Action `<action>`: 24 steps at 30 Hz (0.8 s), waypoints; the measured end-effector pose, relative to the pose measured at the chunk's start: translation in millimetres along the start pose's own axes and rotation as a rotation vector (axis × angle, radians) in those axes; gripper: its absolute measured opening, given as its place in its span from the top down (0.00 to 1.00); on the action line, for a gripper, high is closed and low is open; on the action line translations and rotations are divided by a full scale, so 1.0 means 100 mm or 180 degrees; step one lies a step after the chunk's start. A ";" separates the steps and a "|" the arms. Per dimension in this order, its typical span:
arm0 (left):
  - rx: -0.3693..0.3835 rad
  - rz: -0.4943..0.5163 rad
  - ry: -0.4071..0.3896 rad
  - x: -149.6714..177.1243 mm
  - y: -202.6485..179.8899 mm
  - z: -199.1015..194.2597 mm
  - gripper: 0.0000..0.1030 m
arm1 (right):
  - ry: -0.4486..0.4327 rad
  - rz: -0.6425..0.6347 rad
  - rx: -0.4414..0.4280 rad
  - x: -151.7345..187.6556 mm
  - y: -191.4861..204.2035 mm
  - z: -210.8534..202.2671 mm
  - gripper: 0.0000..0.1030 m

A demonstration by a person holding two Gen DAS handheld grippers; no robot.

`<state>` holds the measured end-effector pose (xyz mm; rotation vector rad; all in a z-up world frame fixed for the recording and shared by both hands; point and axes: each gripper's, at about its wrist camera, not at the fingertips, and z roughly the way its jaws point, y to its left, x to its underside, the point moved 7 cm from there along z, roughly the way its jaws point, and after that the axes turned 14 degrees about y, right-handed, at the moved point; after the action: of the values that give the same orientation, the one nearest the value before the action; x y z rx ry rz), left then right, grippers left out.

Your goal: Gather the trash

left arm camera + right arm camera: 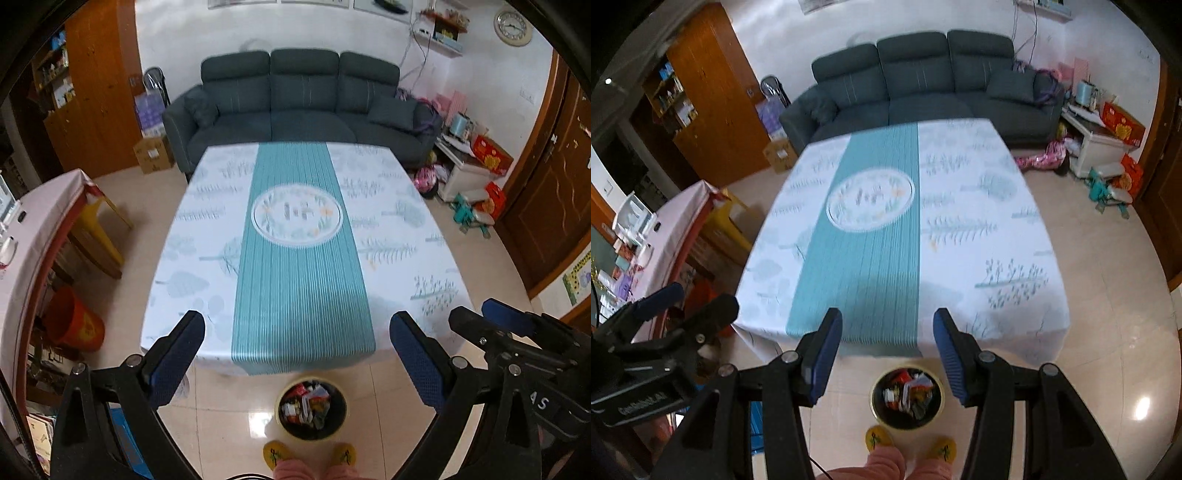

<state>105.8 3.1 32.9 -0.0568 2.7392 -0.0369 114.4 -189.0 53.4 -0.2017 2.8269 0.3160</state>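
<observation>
The trash [308, 404] sits in the bin [282, 424] on the floor by my feet: light, crumpled wrappers, best pinched by a loose edge. My left gripper [295, 350] and right gripper [886, 354] gape, holding nothing. The table [207, 229] edge looms near; open floor flanks the bin.

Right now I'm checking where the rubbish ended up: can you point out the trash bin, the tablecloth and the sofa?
trash bin [312, 435], left wrist view, on its pale front rim.
tablecloth [960, 258], right wrist view, on a bare white part right of the teal stripe.
sofa [306, 122], left wrist view, on the middle seat cushion.
</observation>
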 end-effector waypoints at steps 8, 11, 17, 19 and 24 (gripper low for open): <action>-0.0119 -0.0036 -0.0211 -0.12 -0.05 -0.23 0.04 | -0.0308 -0.0041 0.0092 -0.12 0.07 -0.26 0.50; -0.0124 -0.0025 -0.0233 -0.15 -0.08 -0.25 0.04 | -0.0325 -0.0023 0.0101 -0.14 0.07 -0.28 0.50; -0.0155 -0.0058 -0.0246 -0.18 -0.06 -0.26 0.04 | -0.0396 0.0014 0.0113 -0.20 0.05 -0.33 0.50; -0.0156 -0.0072 -0.0249 -0.20 -0.05 -0.25 0.04 | -0.0432 0.0002 0.0129 -0.21 0.05 -0.36 0.50; -0.0164 -0.0089 -0.0242 -0.19 -0.03 -0.25 0.04 | -0.0473 -0.0046 0.0150 -0.23 0.09 -0.38 0.50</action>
<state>113.7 1.1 63.8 -0.1086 2.6634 0.0277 124.0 -187.2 97.8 -0.1808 2.6818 0.2501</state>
